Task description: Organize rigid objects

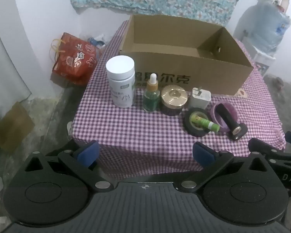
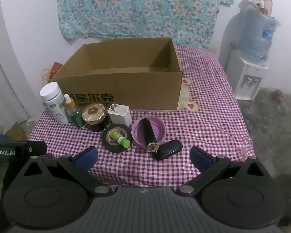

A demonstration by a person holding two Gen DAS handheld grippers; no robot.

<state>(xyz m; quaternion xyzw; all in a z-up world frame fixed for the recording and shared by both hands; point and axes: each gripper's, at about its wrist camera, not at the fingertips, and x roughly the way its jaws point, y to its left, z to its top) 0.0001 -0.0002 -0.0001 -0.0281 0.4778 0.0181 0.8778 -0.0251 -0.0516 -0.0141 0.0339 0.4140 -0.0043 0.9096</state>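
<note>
An open cardboard box (image 1: 186,71) (image 2: 126,89) stands at the back of a purple checked table. In front of it, left to right: a white pill bottle (image 1: 120,81) (image 2: 53,102), a green dropper bottle (image 1: 151,97) (image 2: 74,112), a gold-lidded jar (image 1: 173,100) (image 2: 93,116), a white charger (image 1: 199,98) (image 2: 119,114), a black tape roll (image 1: 192,130) (image 2: 108,145) with a green tube (image 1: 202,122) (image 2: 119,138) across it, and a purple bowl (image 1: 216,116) (image 2: 137,132) holding a black cylinder (image 1: 230,123) (image 2: 149,136). A black key fob (image 2: 167,151) lies beside it. My left gripper (image 1: 145,153) and right gripper (image 2: 143,156) hover open at the near edge, holding nothing.
A red gift bag (image 1: 75,60) sits on the floor left of the table. A water dispenser (image 2: 250,68) stands at the right wall. A floral cloth (image 2: 141,9) hangs behind the box. The right half of the tablecloth (image 2: 213,106) lies bare.
</note>
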